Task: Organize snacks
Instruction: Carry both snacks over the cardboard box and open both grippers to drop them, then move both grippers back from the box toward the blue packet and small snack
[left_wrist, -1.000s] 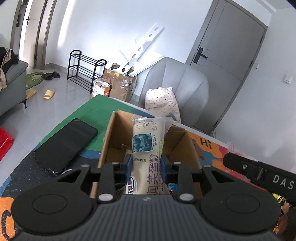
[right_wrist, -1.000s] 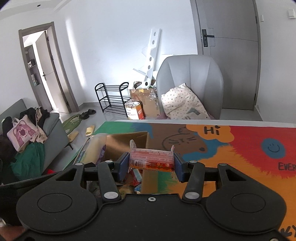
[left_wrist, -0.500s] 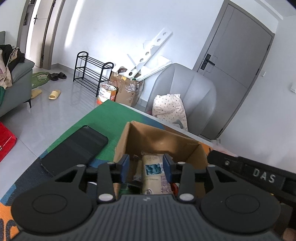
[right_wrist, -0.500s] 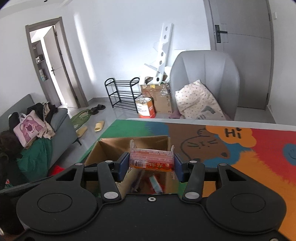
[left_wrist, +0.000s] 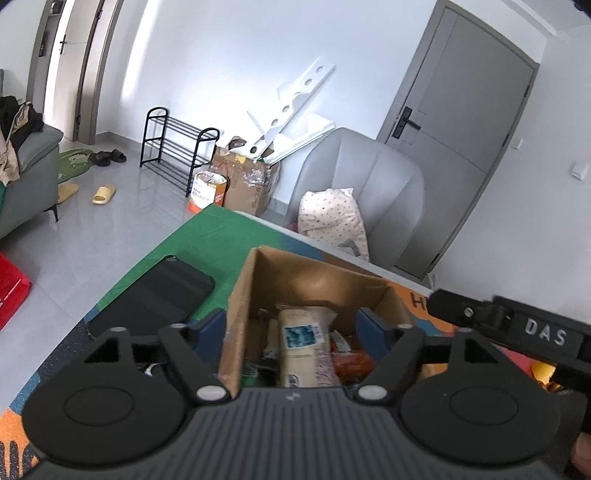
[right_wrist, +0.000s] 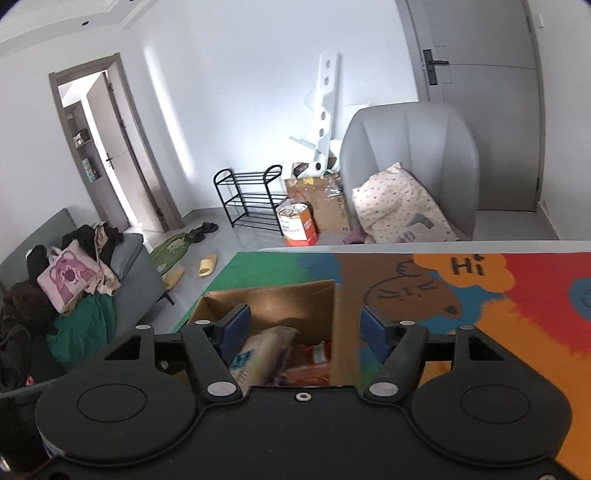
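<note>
A brown cardboard box (left_wrist: 314, 277) stands open on the colourful table mat; it also shows in the right wrist view (right_wrist: 273, 299). Inside lie a cream snack packet with a blue picture (left_wrist: 304, 347), a red-orange packet (left_wrist: 351, 363) and other wrappers. The cream packet (right_wrist: 258, 350) and the red packet (right_wrist: 310, 369) also show in the right wrist view. My left gripper (left_wrist: 291, 326) is open and empty above the box. My right gripper (right_wrist: 306, 325) is open and empty above the box's right wall. The right gripper's black body (left_wrist: 517, 328) shows at the right of the left wrist view.
A black phone (left_wrist: 155, 295) lies on the mat left of the box. A grey armchair (left_wrist: 369, 192) with a dotted pillow stands behind the table. The mat (right_wrist: 480, 295) stretches right of the box. A shoe rack and cardboard boxes stand by the far wall.
My left gripper let the cream packet go into the box and opened wide. My right gripper moved over the box, opened, and the red packet now lies inside.
</note>
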